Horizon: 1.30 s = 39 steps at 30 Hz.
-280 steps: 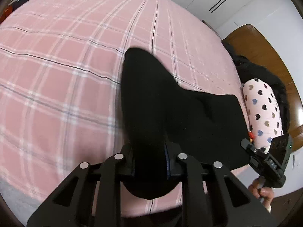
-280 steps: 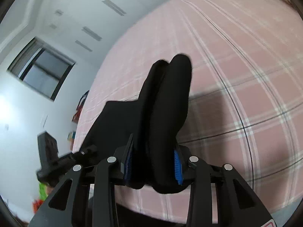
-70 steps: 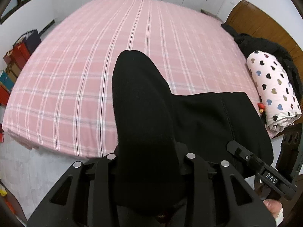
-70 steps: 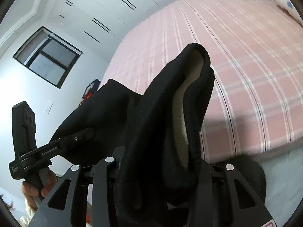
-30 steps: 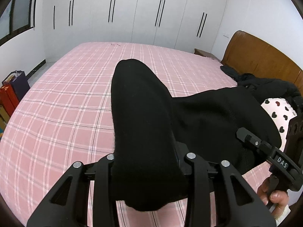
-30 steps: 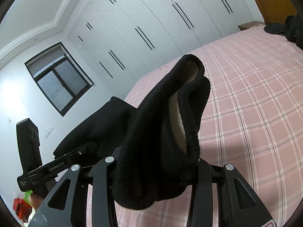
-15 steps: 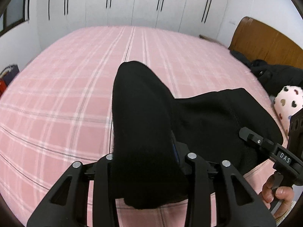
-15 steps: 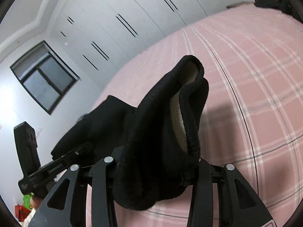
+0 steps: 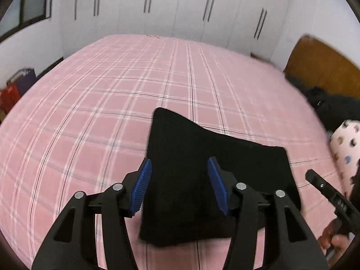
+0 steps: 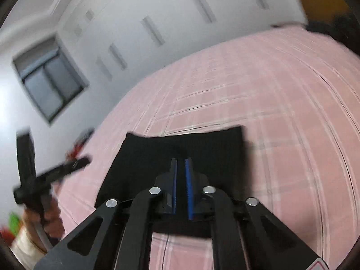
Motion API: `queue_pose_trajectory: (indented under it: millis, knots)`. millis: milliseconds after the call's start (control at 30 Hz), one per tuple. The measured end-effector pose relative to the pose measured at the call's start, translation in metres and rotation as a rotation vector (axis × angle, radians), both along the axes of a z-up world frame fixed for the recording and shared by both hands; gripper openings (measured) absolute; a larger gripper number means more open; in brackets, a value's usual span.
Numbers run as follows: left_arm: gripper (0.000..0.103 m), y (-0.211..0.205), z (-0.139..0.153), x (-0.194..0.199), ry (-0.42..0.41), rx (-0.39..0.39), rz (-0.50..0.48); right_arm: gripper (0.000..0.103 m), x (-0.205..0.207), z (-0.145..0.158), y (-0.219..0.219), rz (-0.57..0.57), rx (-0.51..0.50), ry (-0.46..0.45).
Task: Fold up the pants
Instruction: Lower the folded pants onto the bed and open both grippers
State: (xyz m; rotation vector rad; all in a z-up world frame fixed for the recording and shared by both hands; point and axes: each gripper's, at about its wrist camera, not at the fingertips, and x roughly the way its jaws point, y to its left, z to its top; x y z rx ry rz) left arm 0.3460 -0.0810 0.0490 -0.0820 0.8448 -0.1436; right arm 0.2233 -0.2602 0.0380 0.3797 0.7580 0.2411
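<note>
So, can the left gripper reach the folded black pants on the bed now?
Probably yes: the left gripper is open right above the folded black pants, nothing lies between them.

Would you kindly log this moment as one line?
pants: folded, flat on bed | left tool: open, empty | right tool: nearly shut, empty

Your folded fleece pants [image 9: 202, 168]: solid black. Bedsheet [image 9: 101, 103]: pink plaid, white and dark lines. Both grippers' frames black, ribbed finger pads [image 9: 141, 184] blue. Pillow [image 9: 344, 144]: white, heart-spotted.
</note>
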Motion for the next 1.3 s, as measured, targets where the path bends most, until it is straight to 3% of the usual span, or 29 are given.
queue_pose_trajectory:
  millis: [100,167,200,300,400,433,467,500,600,633,667,733,767,867,900,967,1000,1067,1167,1233,1300]
  knots:
    - [0.053,-0.002,-0.055,0.051,0.171,0.075,0.061,0.0,0.041,-0.053,-0.015,-0.077,-0.055,0.174]
    - [0.065,0.003,-0.082,0.067,0.207,0.107,0.087,0.0,0.047,-0.067,-0.037,-0.118,0.035,0.183]
    - [0.072,0.008,-0.082,0.069,0.183,0.111,0.107,0.0,0.046,-0.059,-0.043,-0.147,0.044,0.193]
    - [0.063,0.016,-0.057,0.062,0.165,0.06,0.112,0.006,0.015,-0.018,-0.038,-0.112,0.052,0.095]
    - [0.067,0.025,-0.029,0.029,0.098,0.04,0.091,0.011,-0.034,-0.005,-0.022,-0.061,-0.018,0.078]
    - [0.07,0.02,-0.024,0.02,0.09,0.05,0.087,0.03,-0.047,-0.01,-0.022,-0.073,-0.031,0.094]
    - [0.07,0.022,-0.02,0.003,0.08,0.054,0.077,0.055,-0.057,-0.016,-0.02,-0.1,-0.035,0.107]
    - [0.071,0.021,-0.021,-0.004,0.079,0.051,0.068,0.061,-0.067,-0.023,-0.023,-0.129,-0.025,0.12]
    - [0.071,0.019,-0.032,-0.026,0.118,0.045,0.057,0.061,-0.063,-0.046,-0.023,-0.128,0.083,0.196]
    - [0.071,0.016,-0.039,-0.026,0.137,0.044,0.054,0.05,-0.055,-0.05,-0.024,-0.119,0.091,0.193]
    - [0.071,0.013,-0.045,-0.028,0.156,0.049,0.056,0.024,-0.047,-0.05,-0.018,-0.103,0.053,0.187]
    - [0.071,0.01,-0.056,-0.032,0.188,0.068,0.07,0.018,-0.033,-0.032,-0.011,-0.095,0.02,0.17]
    - [0.071,0.01,-0.059,-0.031,0.193,0.073,0.079,0.016,-0.034,-0.016,-0.009,-0.085,0.025,0.116]
    - [0.074,0.015,-0.071,-0.024,0.221,0.092,0.106,0.016,-0.044,0.008,-0.007,-0.061,-0.006,0.018]
    - [0.078,0.019,-0.079,-0.023,0.234,0.081,0.113,0.016,-0.042,-0.004,-0.01,-0.063,-0.016,0.044]
    - [0.083,0.022,-0.09,-0.02,0.252,0.062,0.128,0.02,-0.03,-0.059,-0.015,-0.069,-0.106,0.217]
    - [0.085,0.023,-0.092,-0.021,0.254,0.051,0.129,0.023,-0.034,-0.072,-0.022,-0.071,-0.049,0.226]
    - [0.085,0.027,-0.086,-0.027,0.255,0.01,0.131,0.035,-0.052,-0.061,-0.035,-0.123,0.046,0.191]
    - [0.092,0.044,-0.073,-0.037,0.222,-0.067,0.144,0.042,-0.073,-0.045,-0.035,-0.11,0.047,0.141]
    - [0.092,0.054,-0.079,-0.038,0.24,-0.11,0.165,0.048,-0.076,-0.052,-0.026,-0.075,-0.012,0.153]
    - [0.092,0.064,-0.095,-0.036,0.311,-0.172,0.191,0.05,-0.071,-0.063,-0.017,-0.064,-0.103,0.165]
